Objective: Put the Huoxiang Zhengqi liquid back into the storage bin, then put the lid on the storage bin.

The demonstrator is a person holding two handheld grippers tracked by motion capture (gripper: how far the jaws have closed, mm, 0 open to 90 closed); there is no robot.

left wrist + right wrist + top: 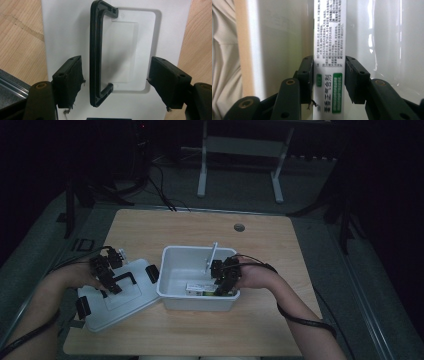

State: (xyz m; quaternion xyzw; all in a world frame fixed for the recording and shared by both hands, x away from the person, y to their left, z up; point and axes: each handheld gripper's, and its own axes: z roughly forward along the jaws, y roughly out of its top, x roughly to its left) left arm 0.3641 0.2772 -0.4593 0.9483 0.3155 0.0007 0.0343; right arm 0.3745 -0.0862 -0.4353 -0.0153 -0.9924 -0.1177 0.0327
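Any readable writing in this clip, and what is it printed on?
Small white carton lying in the white bin: Chinese print in black, too small and sideways to read.
Same carton, near end: larger dark characters and green label panels, not clearly readable.
White lid with black handle: no writing.

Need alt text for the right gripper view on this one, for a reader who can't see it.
The right gripper straddles a long white box with printed text and green labels, its black jaws at either side of the box, which lies inside a white plastic bin. A strip of wooden table runs along the left.
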